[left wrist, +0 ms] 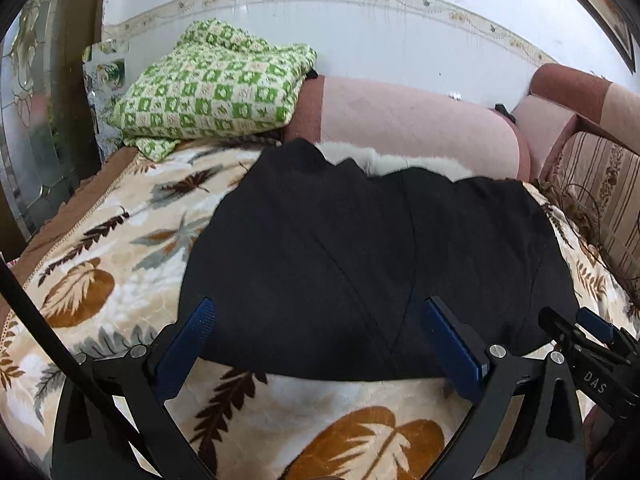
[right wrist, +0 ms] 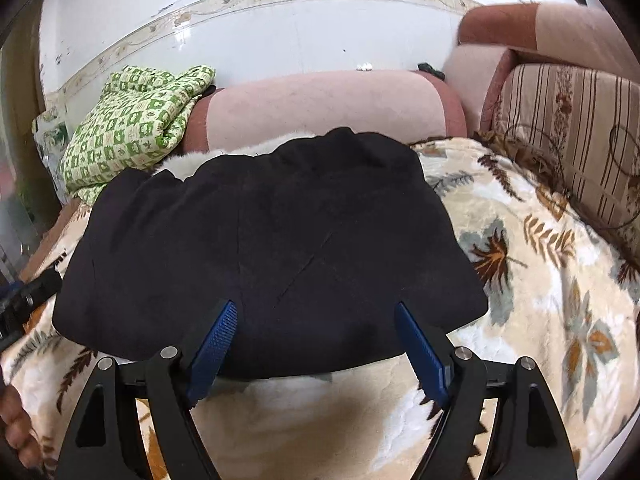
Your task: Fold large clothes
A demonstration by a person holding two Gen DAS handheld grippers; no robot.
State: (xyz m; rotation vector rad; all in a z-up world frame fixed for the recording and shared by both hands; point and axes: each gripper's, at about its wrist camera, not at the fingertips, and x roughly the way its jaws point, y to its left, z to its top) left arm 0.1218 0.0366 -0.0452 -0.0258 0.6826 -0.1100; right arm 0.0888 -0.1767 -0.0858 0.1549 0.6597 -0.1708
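A large black garment [left wrist: 360,264] lies folded into a broad block on the leaf-patterned blanket [left wrist: 120,264]; a white fur trim [left wrist: 376,162] shows at its far edge. It also shows in the right wrist view [right wrist: 272,248]. My left gripper [left wrist: 318,312] is open and empty, its blue fingers over the garment's near edge. My right gripper [right wrist: 316,314] is open and empty, also over the near edge. The right gripper's tip shows at the right of the left wrist view [left wrist: 576,328].
A green checked blanket [left wrist: 212,88] is piled at the back left against the pink sofa back [left wrist: 400,120]. A striped cushion [right wrist: 576,128] stands at the right. The white wall [right wrist: 280,32] is behind. The leaf blanket [right wrist: 540,264] extends right of the garment.
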